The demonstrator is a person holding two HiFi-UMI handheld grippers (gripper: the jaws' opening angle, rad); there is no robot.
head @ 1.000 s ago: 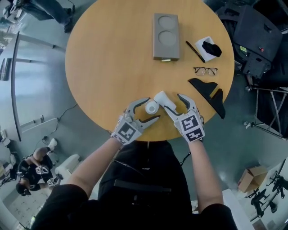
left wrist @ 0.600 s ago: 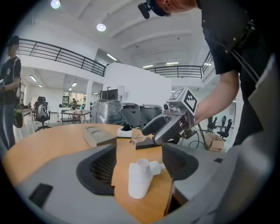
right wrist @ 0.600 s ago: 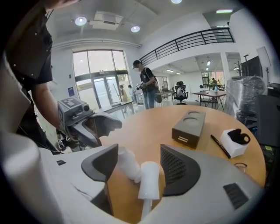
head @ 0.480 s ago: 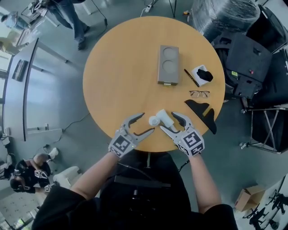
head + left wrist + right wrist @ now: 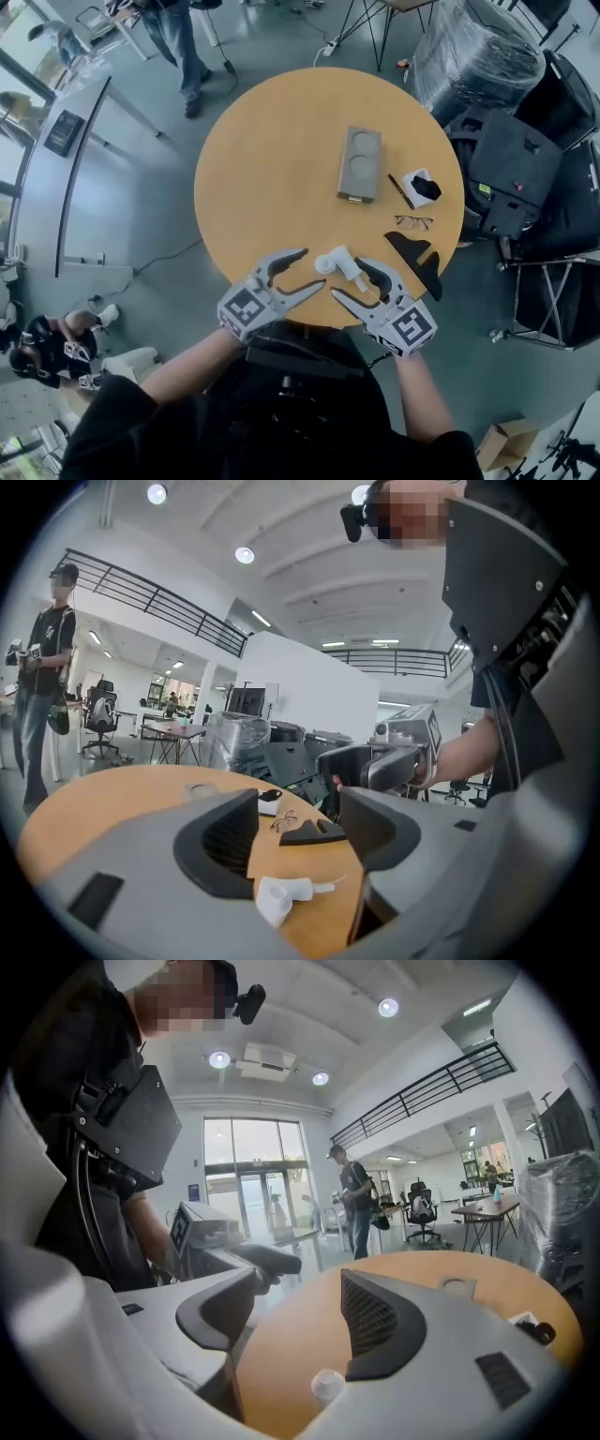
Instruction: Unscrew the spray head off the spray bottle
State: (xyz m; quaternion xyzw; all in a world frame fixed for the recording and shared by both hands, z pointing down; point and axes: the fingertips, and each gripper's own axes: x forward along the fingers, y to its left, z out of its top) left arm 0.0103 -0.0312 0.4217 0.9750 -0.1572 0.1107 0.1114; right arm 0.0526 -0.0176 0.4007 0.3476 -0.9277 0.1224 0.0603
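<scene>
The marker cube on the left gripper (image 5: 312, 269) is showing a black-and-white square pattern (image 5: 244, 307), and the cube on the right gripper (image 5: 346, 278) is showing another (image 5: 410, 328); neither is carrying readable lettering. A small yellow-green sticker (image 5: 483, 187) on the black case (image 5: 511, 159) beside the table (image 5: 253, 169) is too small to read. The white spray head (image 5: 336, 261) is lying on its side on the table near the person's edge, just ahead of both grippers. Its long axis is running across the person's front at a slight slant: the wide round end is pointing toward the left gripper, and the thin tube end is pointing toward the right gripper. Whether a bottle is attached cannot be told. The left gripper's jaws are standing wide apart, having just been closing slightly, with nothing between them. The right gripper's jaws are also standing wide apart and gripping nothing. Both grippers are being held clear of the spray head, facing each other.
</scene>
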